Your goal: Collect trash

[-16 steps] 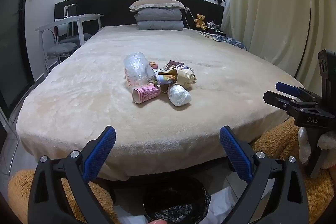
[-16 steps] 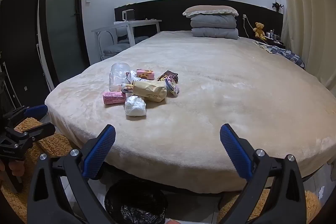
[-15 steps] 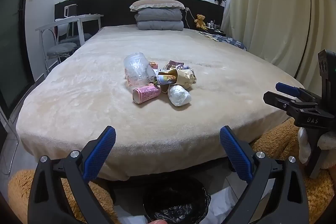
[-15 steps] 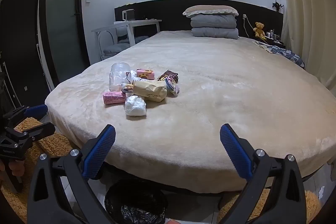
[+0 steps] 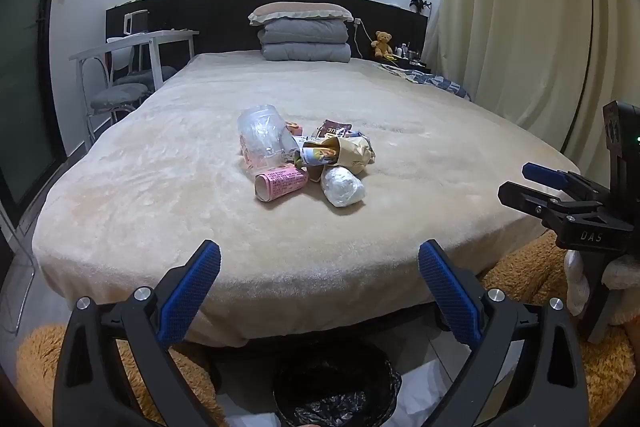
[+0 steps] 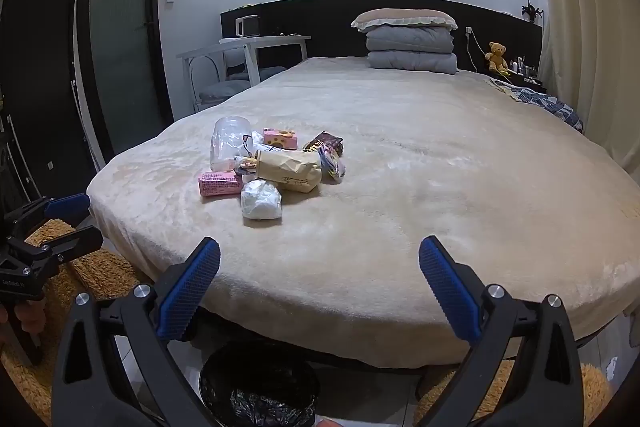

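A small heap of trash lies on the beige bed (image 5: 200, 211): a clear plastic jar (image 5: 264, 137), a pink carton (image 5: 282, 183), a white crumpled wad (image 5: 342, 187), a brown paper bag (image 5: 352, 153) and dark snack wrappers (image 5: 334, 127). The same heap shows in the right wrist view, with the jar (image 6: 230, 143), the pink carton (image 6: 219, 183), the white wad (image 6: 261, 201) and the paper bag (image 6: 289, 169). My left gripper (image 5: 318, 285) is open and empty before the bed's foot. My right gripper (image 6: 319, 281) is open and empty too. A black-lined bin stands on the floor below both (image 5: 334, 387) (image 6: 260, 383).
Folded grey bedding and a pillow (image 5: 304, 35) lie at the headboard. A white desk with chairs (image 5: 128, 67) stands left of the bed. Curtains (image 5: 520, 27) hang on the right. Orange shaggy rugs (image 6: 80, 267) lie on the floor. A teddy bear (image 5: 383, 42) sits by the headboard.
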`<state>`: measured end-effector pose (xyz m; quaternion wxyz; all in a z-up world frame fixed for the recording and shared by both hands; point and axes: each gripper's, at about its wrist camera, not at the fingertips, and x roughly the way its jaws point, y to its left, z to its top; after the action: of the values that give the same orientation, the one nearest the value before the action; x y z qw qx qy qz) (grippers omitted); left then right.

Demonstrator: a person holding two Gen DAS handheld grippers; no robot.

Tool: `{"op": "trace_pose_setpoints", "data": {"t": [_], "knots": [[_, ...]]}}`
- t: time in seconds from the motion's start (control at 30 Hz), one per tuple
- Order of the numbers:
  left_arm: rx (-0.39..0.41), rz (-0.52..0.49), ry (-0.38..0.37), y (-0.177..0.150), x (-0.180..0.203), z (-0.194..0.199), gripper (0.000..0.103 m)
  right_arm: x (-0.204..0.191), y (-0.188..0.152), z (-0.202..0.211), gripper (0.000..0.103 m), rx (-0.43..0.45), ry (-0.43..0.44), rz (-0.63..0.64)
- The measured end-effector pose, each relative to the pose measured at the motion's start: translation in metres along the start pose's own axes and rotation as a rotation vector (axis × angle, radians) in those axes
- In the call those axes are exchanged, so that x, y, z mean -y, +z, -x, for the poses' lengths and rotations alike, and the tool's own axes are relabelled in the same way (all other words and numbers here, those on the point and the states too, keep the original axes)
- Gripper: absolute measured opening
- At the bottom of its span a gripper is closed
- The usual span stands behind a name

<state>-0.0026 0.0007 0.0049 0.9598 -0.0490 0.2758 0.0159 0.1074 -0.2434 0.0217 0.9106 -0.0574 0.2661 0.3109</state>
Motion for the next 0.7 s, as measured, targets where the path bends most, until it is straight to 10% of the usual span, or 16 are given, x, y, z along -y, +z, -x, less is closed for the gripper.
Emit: {"op": "trace_pose_setpoints", "data": {"t": [0.7], "knots": [[0.008,-0.003,0.002,-0.0007,0.0014,0.0023,0.096,-0.0053,-0.0046,-0.0034,0.099,-0.003,0.003,0.015]]}}
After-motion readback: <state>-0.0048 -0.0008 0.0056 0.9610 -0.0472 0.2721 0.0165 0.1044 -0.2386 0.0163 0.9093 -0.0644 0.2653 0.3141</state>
